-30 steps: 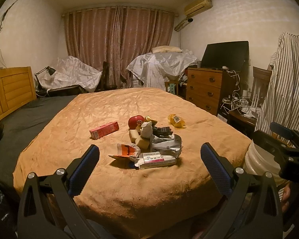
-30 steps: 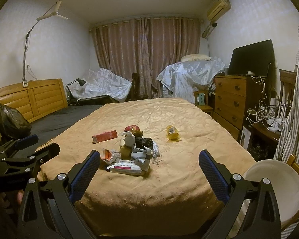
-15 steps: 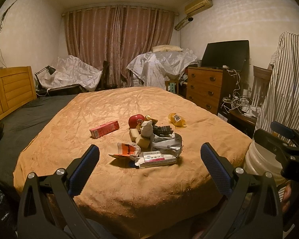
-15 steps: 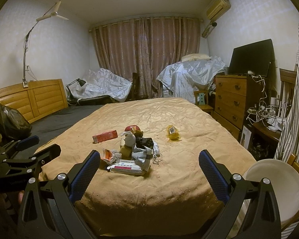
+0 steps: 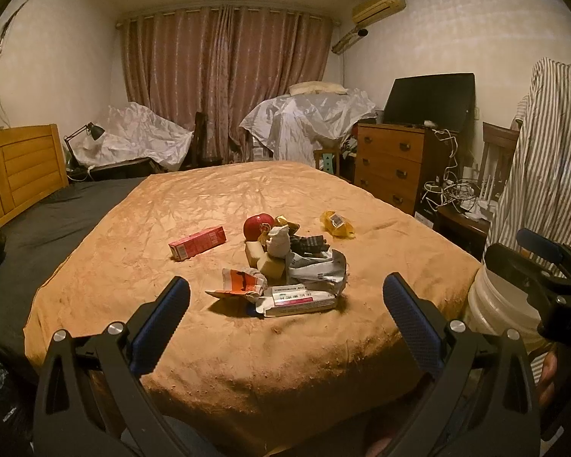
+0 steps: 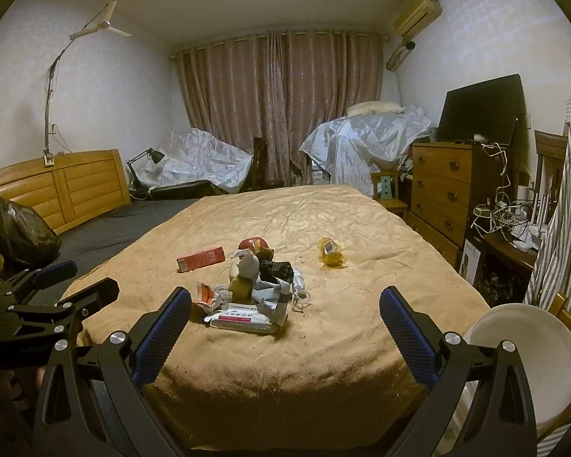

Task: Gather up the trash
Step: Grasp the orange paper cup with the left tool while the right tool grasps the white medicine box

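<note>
A heap of trash (image 5: 285, 266) lies on the tan bedspread (image 5: 217, 205): crumpled wrappers, a flat white and pink packet (image 5: 300, 299), a red apple (image 5: 257, 225), pale blocks. A red carton (image 5: 197, 242) sits apart on its left and a yellow wrapper (image 5: 337, 223) on its right. The same heap (image 6: 253, 289), carton (image 6: 201, 259) and yellow wrapper (image 6: 331, 251) appear in the right wrist view. My left gripper (image 5: 285, 310) is open, short of the heap, above the bed's near edge. My right gripper (image 6: 285, 321) is open too, empty, equally short of it.
A white bucket (image 6: 529, 358) stands off the bed's near right corner, also visible as the bucket (image 5: 495, 312) behind the right gripper body. A wooden dresser (image 5: 390, 163) with a TV lines the right wall. A black bag (image 6: 19, 228) sits left. A striped shirt (image 5: 544, 152) hangs right.
</note>
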A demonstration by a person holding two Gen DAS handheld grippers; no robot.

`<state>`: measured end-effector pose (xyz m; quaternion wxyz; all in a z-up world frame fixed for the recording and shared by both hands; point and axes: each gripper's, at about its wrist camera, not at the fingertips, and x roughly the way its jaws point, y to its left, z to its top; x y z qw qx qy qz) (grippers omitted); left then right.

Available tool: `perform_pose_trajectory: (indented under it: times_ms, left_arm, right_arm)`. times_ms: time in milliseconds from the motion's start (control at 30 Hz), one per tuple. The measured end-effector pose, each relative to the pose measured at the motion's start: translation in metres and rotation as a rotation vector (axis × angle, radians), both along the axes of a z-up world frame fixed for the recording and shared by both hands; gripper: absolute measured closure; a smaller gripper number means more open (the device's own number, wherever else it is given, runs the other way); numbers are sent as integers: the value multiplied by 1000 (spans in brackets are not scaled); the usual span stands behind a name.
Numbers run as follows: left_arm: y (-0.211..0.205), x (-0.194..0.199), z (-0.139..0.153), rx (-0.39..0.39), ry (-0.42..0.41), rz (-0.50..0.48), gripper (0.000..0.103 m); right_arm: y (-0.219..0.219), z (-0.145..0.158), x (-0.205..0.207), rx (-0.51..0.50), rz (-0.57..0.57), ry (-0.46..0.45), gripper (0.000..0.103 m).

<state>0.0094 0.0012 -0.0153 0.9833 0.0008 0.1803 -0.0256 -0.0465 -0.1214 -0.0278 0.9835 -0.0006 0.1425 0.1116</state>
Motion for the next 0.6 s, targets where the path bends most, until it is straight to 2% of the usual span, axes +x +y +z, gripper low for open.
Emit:
perform_pose_trajectory:
  times_ms: [300,433,600]
  left_arm:
    - [6,7,-3,3,23,4,5]
    - [39,38,-23,-46,125,37,5]
    - [81,106,-66,-25,281,84,5]
  right_arm:
    - [4,-8,6,-12,22,27,4]
    - [10,-23,24,-44,58,78,4]
    - [15,-50,65,-56,87,180,4]
